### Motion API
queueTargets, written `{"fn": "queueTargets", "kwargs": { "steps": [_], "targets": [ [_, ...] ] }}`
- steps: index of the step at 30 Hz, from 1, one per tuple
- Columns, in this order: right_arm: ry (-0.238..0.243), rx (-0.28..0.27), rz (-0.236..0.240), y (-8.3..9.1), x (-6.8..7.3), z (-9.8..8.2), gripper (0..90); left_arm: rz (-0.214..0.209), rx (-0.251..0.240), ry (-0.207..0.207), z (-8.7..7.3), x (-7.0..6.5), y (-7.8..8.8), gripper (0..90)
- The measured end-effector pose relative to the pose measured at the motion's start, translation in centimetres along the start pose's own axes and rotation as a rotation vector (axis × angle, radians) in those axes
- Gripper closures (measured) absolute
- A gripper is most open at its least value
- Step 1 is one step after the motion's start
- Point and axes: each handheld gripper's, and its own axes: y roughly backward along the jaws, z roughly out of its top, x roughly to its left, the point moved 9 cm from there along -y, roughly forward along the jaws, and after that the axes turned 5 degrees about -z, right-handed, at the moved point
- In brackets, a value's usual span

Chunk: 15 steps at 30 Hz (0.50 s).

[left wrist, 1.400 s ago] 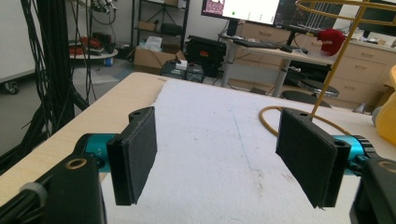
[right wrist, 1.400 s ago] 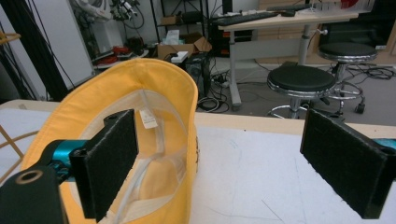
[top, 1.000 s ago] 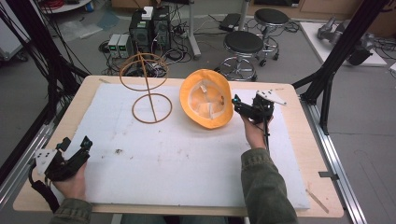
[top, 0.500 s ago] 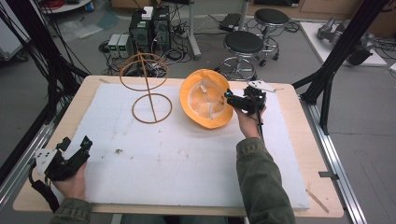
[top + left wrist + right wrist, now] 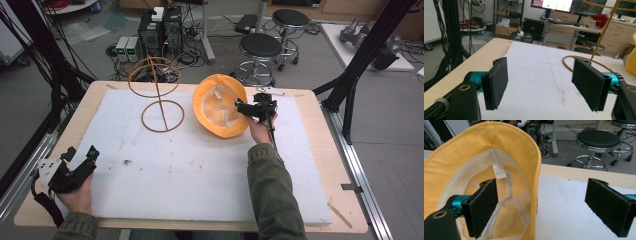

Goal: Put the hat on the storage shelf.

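Note:
A yellow bucket hat (image 5: 218, 106) lies tilted on the white mat, its pale lining and a white label (image 5: 498, 170) facing my right gripper. My right gripper (image 5: 243, 107) is open at the hat's right rim. In the right gripper view (image 5: 546, 205) its jaws straddle the brim (image 5: 535, 182), with the left pad (image 5: 484, 207) inside the hat and the right pad (image 5: 609, 207) outside. A golden wire stand (image 5: 157, 95) with two rings stands left of the hat. My left gripper (image 5: 81, 152) rests open at the near left corner, nothing between its pads (image 5: 544, 85).
The white mat (image 5: 200, 165) covers most of the wooden table (image 5: 312, 107). Two black stools (image 5: 260, 47) and electronics boxes (image 5: 160, 25) stand on the floor behind it. Black frame posts (image 5: 360, 75) rise at both sides. The stand's base ring (image 5: 574, 58) lies ahead of the left gripper.
My right gripper has moved left to the hat and now has its open jaws on either side of the brim. The left gripper has stayed put.

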Motion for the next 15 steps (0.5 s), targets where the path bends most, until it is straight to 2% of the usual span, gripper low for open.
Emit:
{"fn": "queueTargets", "kwargs": {
  "steps": [7,8,12,13,15],
  "targets": [
    [-0.032,0.053,-0.006,-0.3,-0.5,-0.8,11.6,-0.007,-0.009,0.005,0.1,-0.1,0.1,29.2],
    [-0.028,0.066,0.002,-0.4,-0.4,-1.0,15.1,-0.008,-0.01,0.005,0.2,-0.1,0.1,29.2],
    [-0.029,0.102,0.025,-0.8,-0.1,-1.6,18.9,-0.014,-0.005,0.003,0.1,-0.2,0.1,29.2],
    [-0.028,0.111,0.032,-0.9,0.0,-1.8,23.3,-0.015,-0.006,0.005,0.1,-0.2,0.0,29.2],
    [-0.028,0.122,0.021,-1.0,0.2,-2.0,28.2,-0.015,-0.007,0.003,0.1,-0.2,0.1,29.2]
  ]
}}
